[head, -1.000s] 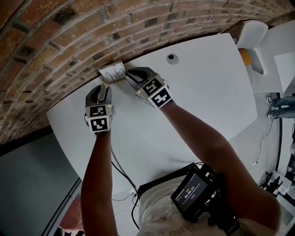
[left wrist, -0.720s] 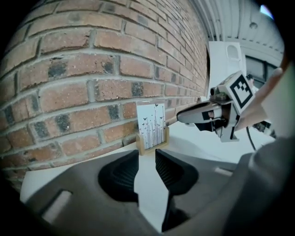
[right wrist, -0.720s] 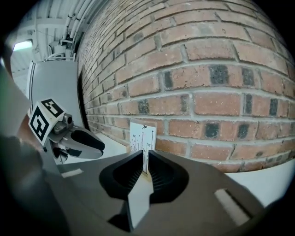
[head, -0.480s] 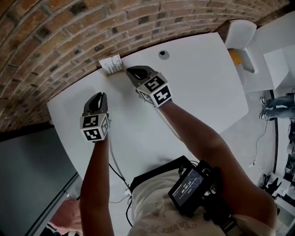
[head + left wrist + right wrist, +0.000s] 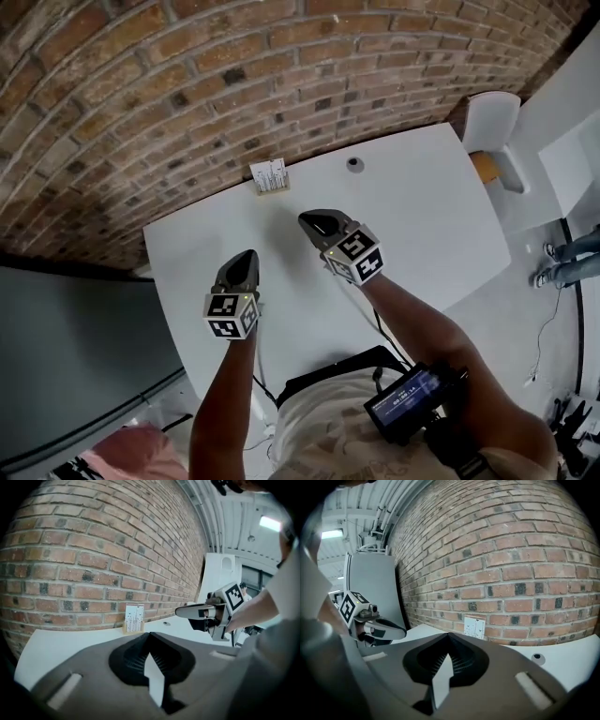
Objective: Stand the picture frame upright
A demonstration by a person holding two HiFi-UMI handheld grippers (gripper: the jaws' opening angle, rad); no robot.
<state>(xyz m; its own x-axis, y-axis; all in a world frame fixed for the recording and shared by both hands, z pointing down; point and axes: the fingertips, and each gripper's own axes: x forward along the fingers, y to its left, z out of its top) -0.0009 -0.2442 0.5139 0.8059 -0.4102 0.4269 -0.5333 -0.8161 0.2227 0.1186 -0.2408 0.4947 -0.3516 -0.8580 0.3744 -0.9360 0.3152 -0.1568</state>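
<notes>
The small picture frame stands upright at the table's far edge, leaning on the brick wall; it shows a white print with dark marks. My left gripper hovers over the near left of the white table, shut with nothing in it. My right gripper hangs nearer the middle, also shut and empty. Both are well back from the frame. In the left gripper view the right gripper shows at the right; the left gripper shows at the left of the right gripper view.
A brick wall runs along the table's far side. A round cable hole sits right of the frame. A white chair stands at the table's right end. A person's shoes show far right.
Both grippers have drawn back from the frame toward me and shut. The frame stays upright against the wall, let go.
</notes>
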